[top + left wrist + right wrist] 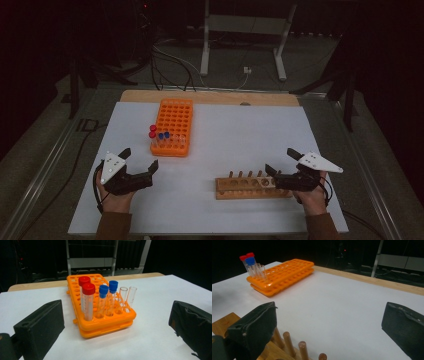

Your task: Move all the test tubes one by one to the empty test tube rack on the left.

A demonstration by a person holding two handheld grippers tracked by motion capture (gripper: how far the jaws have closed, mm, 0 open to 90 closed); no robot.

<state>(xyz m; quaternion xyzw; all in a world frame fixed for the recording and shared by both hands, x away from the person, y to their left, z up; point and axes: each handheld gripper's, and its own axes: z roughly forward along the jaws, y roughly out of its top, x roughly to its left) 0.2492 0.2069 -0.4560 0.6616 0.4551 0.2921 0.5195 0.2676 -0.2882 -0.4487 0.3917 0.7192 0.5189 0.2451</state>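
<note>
Ahead, orange rack (100, 320) beyond left gripper (116, 322), between spread fingers (40, 330), untouched

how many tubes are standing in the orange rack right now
6, all at the near end of the orange rack: two red-capped tubes, two blue-capped tubes, two uncapped tubes.

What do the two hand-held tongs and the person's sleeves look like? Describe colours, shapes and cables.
Both tongs, left and right, are black with two chunky jaws. Each carries a pale grey three-cornered plate with small dots and trails a black cable. The sleeves are brown.
</note>
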